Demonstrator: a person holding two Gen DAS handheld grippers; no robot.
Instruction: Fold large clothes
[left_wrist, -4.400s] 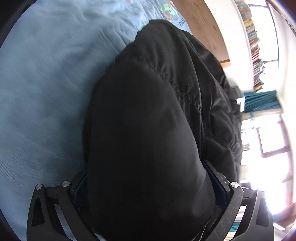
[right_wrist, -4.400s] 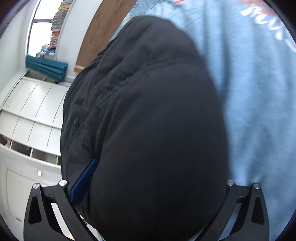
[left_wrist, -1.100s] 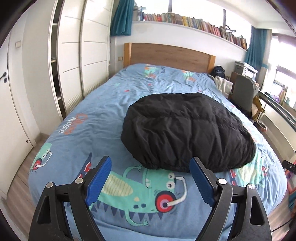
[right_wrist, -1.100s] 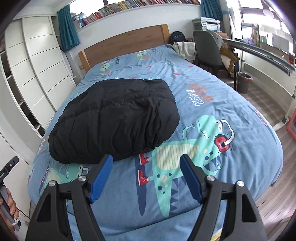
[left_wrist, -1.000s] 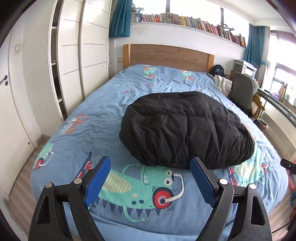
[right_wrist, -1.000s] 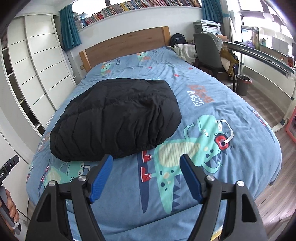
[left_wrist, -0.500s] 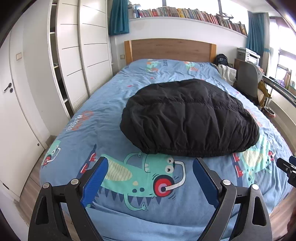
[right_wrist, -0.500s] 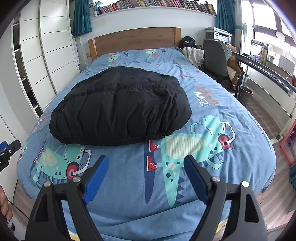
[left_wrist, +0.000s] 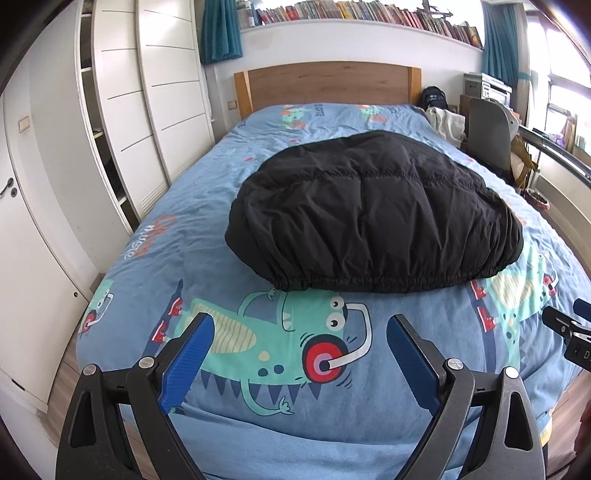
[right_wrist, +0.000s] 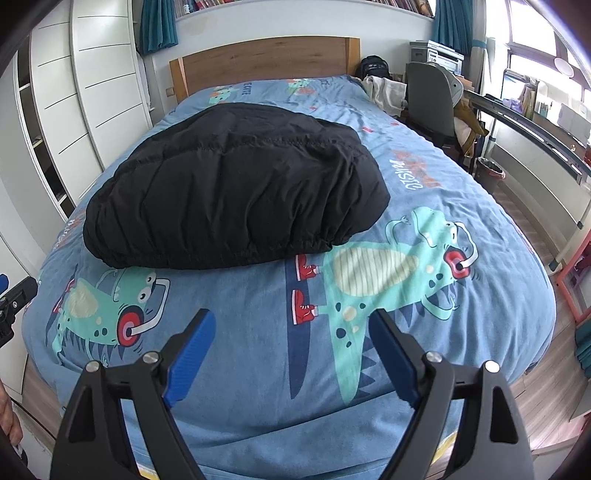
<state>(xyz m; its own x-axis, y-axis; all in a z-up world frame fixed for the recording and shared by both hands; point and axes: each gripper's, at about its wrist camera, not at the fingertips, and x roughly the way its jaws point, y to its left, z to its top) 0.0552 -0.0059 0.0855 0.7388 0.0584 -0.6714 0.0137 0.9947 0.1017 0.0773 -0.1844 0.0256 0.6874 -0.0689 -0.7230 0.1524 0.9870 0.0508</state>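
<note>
Jacket (left_wrist: 373, 218), black and quilted, lies folded into a puffy mound on the bed (left_wrist: 147, 258), on the blue dinosaur-print cover, its gathered elastic hem facing the foot of the bed. It sits about mid-bed, slightly toward the wardrobe (left_wrist: 147, 110) side as seen from the right wrist view (right_wrist: 236, 188).

The left tongs (left_wrist: 299, 332) hang above the foot end of the bed, spread wide, with nothing between the 2 blue pads (left_wrist: 186, 360); they are well apart from the jacket. The right tongs (right_wrist: 291, 326) are likewise spread wide and hold nothing, over the foot end near a printed dinosaur, clear of the jacket. Each tongs' tip shows at the edge of the other's view.

Behind the bed stands a wooden headboard (left_wrist: 328, 86), with a shelf of books (left_wrist: 369, 14) above it. A grey chair (right_wrist: 428, 98) stands beside the bed's far right corner.
</note>
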